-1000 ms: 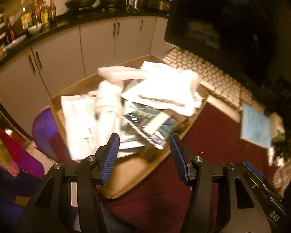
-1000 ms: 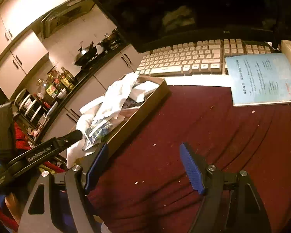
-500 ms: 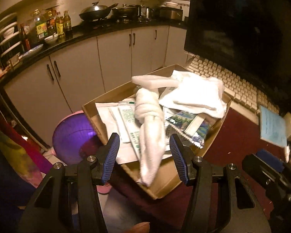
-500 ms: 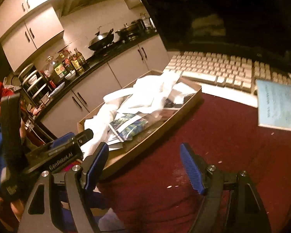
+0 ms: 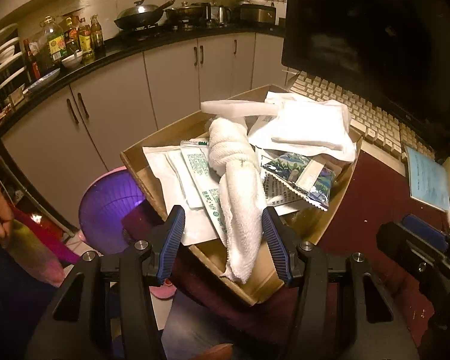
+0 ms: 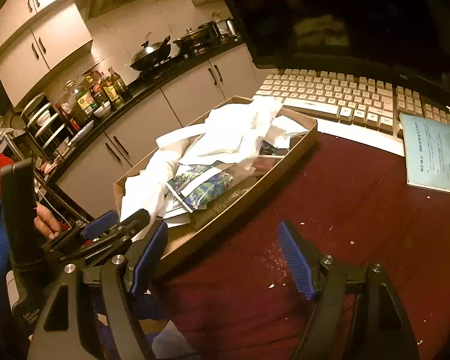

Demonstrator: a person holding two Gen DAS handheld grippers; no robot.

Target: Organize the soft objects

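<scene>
Left wrist view: the left claw (image 5: 223,241) stands wide open with nothing gripped, its blue pads on either side of the lower end of a white towel (image 5: 240,186) without pressing it. That towel is a rough, knotted roll of terry cloth; its long axis runs from the middle of the cardboard box (image 5: 288,282) toward the claw, and its loose end hangs over the box's near rim. Beside the towel in the box lie flat white packets (image 5: 177,177), a blue printed pouch (image 5: 300,180) and a folded white cloth (image 5: 309,129) toward the far end. Only this view shows the knot and the purple basket (image 5: 108,207) beyond the box's left corner.

From the right wrist, the right claw (image 6: 222,258) is also wide open and empty, over the dark red surface (image 6: 330,204) just beside the box (image 6: 255,186). This view alone shows the whole keyboard (image 6: 339,102) beyond the box, a pale blue booklet (image 6: 435,156) to its right, and the left claw (image 6: 117,225) at the box's near corner.
</scene>
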